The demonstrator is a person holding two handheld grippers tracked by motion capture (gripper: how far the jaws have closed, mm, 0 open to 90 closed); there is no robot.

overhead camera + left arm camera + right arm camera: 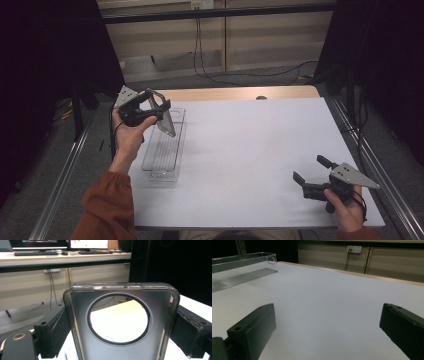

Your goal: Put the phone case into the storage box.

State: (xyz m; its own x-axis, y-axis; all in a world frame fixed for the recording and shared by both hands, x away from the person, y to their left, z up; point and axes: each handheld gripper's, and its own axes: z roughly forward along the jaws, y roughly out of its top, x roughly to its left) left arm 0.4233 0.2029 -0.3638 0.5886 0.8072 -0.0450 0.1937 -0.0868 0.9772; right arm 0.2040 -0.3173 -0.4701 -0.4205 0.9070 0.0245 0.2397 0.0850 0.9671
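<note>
Pinching phone case [120, 340] by its edges in left gripper [150, 107] above clear tray [162, 155]; right gripper [310, 175] fingers spread, idle. Slick edges, could've slipped out.

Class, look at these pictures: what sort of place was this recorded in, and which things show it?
Probably a lab or office workspace: monitors and a keyboard on a desk, wall sockets with trailing cables, black curtains around a white table.
</note>
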